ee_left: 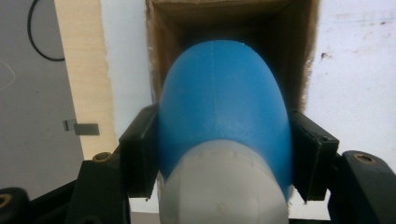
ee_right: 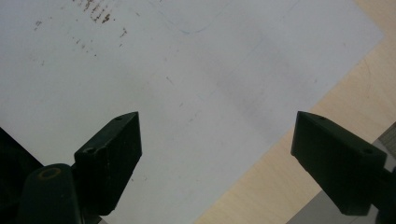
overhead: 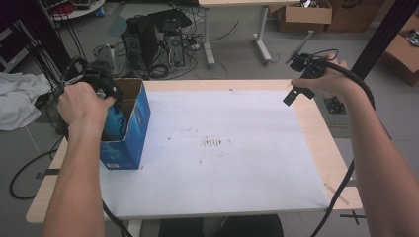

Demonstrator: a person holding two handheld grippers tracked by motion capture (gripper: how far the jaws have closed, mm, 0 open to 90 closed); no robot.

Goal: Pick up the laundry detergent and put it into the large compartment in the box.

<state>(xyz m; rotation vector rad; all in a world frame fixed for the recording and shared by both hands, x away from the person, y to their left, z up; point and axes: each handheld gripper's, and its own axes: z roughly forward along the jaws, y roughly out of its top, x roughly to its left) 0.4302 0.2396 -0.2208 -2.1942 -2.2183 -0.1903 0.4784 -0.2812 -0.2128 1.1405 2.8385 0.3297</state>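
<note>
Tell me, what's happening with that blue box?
A person holds a hand-held gripper in each hand. The left hand-held gripper is shut on a blue and white thing, right over the open box at the table's left side. The right hand-held gripper is open with nothing in it, above the table's far right corner.

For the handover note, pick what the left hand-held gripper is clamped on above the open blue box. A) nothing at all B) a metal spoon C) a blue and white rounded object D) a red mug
C: in the left gripper view, the left hand-held gripper presses both jaws against a blue and white rounded object over the open blue box.
</note>
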